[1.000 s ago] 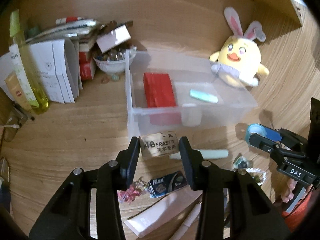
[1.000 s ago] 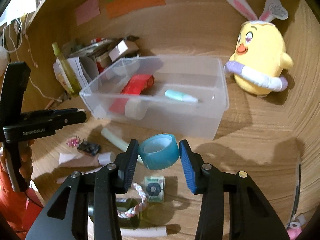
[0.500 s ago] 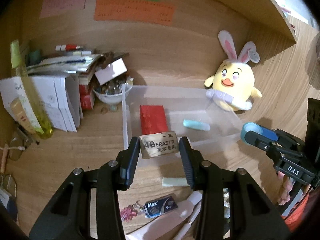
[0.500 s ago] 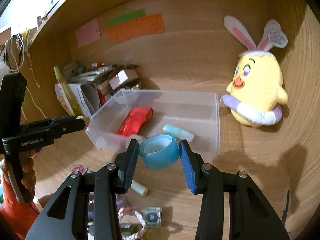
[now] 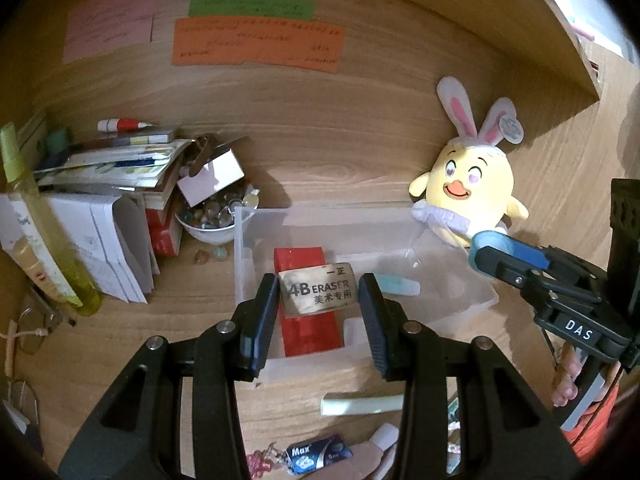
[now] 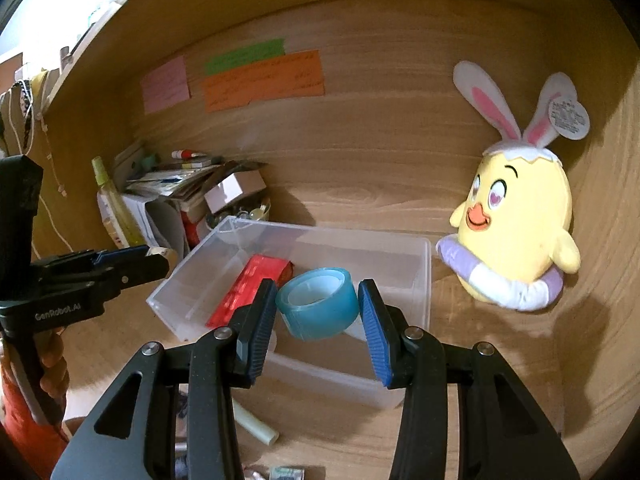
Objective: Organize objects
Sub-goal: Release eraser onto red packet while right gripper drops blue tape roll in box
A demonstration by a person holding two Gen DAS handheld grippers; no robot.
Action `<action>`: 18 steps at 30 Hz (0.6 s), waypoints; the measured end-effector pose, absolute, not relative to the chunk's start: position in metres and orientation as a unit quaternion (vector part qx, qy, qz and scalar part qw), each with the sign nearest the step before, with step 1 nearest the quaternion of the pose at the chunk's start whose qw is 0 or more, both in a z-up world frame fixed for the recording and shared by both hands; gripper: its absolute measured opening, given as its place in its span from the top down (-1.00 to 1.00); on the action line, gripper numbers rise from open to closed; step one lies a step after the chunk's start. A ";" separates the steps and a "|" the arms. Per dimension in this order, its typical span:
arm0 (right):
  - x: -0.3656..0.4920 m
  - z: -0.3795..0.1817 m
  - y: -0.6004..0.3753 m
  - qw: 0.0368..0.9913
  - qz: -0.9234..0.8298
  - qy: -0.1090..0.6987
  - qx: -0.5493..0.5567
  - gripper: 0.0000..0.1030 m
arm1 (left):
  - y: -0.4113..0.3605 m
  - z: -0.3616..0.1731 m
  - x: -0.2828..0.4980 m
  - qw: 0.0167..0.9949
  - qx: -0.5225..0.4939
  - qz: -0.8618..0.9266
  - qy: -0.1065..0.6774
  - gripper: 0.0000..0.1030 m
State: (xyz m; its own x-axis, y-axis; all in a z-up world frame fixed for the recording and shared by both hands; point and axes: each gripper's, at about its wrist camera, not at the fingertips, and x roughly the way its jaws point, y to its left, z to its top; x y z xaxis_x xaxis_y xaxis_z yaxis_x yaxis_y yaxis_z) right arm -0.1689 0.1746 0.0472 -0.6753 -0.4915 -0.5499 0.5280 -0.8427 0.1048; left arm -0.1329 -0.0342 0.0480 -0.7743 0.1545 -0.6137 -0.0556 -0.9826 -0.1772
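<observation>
My left gripper (image 5: 318, 292) is shut on a worn 4B eraser (image 5: 317, 289), held in the air in front of a clear plastic box (image 5: 245, 264). Inside the box lie a red packet (image 5: 298, 258) and a pale teal stick (image 5: 400, 286). My right gripper (image 6: 318, 306) is shut on a roll of blue tape (image 6: 318, 304), raised over the near side of the same clear box (image 6: 426, 280), where the red packet (image 6: 250, 288) shows. In the left wrist view the right gripper (image 5: 486, 246) stands at the right with the blue tape. The left gripper (image 6: 160, 260) appears at the left of the right wrist view.
A yellow bunny plush (image 6: 516, 232) sits right of the box against the wooden wall. Books, papers, a yellow-green bottle (image 5: 38, 232) and a bowl of marbles (image 5: 210, 222) crowd the left. A pale green stick (image 5: 360, 404), a Max staple box (image 5: 318, 450) and small clutter lie on the near desk.
Both grippers have risen with their loads. The box and desk clutter have slid lower in both views, and the wall notes have come into sight. Neither grip has changed.
</observation>
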 end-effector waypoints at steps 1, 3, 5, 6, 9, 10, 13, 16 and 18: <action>-0.172 0.047 0.173 0.278 -0.915 0.031 0.292 0.25 | -0.035 0.049 -0.136 0.054 -0.332 0.938 -0.080 0.21; -0.179 0.048 0.171 0.280 -0.914 0.027 0.294 0.25 | -0.037 0.049 -0.142 0.056 -0.333 0.937 -0.090 0.21; -0.187 0.049 0.166 0.285 -0.911 0.025 0.298 0.25 | -0.038 0.047 -0.149 0.056 -0.336 0.935 -0.096 0.21; -0.191 0.049 0.162 0.284 -0.911 0.028 0.299 0.25 | -0.038 0.046 -0.152 0.056 -0.338 0.934 -0.097 0.21; -0.198 0.047 0.155 0.283 -0.909 0.035 0.303 0.25 | -0.037 0.041 -0.163 0.051 -0.347 0.932 -0.094 0.21; -0.201 0.044 0.153 0.283 -0.908 0.037 0.306 0.25 | -0.037 0.038 -0.167 0.051 -0.352 0.930 -0.093 0.21; -0.207 0.035 0.147 0.282 -0.904 0.045 0.319 0.25 | -0.036 0.029 -0.177 0.052 -0.368 0.924 -0.090 0.21; -0.215 0.024 0.146 0.277 -0.900 0.049 0.332 0.25 | -0.034 0.018 -0.187 0.054 -0.387 0.916 -0.085 0.21; -0.220 0.017 0.145 0.275 -0.898 0.050 0.341 0.25 | -0.032 0.011 -0.193 0.054 -0.397 0.912 -0.081 0.21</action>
